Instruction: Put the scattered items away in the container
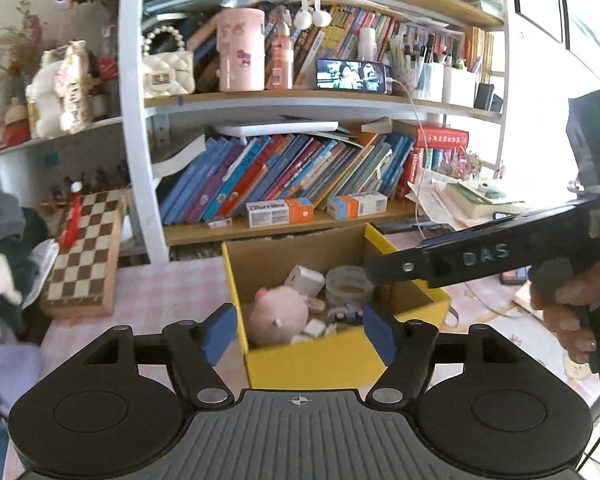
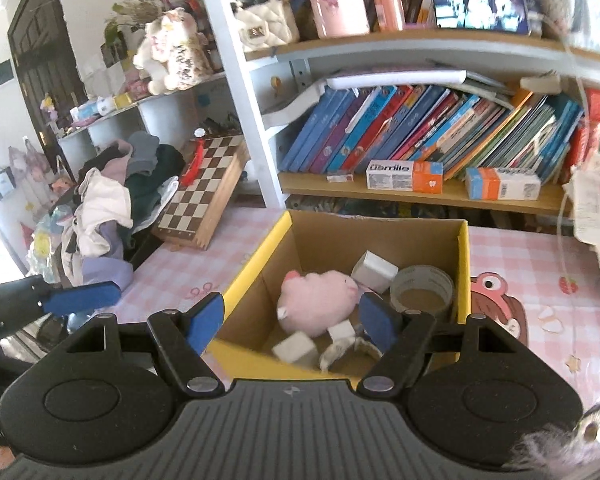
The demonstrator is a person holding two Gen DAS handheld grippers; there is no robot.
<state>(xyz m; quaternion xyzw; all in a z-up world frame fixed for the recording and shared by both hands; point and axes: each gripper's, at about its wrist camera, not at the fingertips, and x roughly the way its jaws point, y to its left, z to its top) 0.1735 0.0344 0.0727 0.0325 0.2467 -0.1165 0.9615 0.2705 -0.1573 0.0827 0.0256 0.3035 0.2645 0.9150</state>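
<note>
While poised over the yellow box (image 2: 252, 364), right hand-held gripper (image 2: 290, 322) spread wide, empty, left hand-held gripper (image 1: 300, 334) likewise.

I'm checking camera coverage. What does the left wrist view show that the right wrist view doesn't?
Only the left wrist view shows the person's hand gripping the right gripper's handle.

Only the right wrist view shows the dark door and the cartoon print on the tablecloth.

Both show the yellow box holding the pink plush and tape roll, and the chessboard.
</note>
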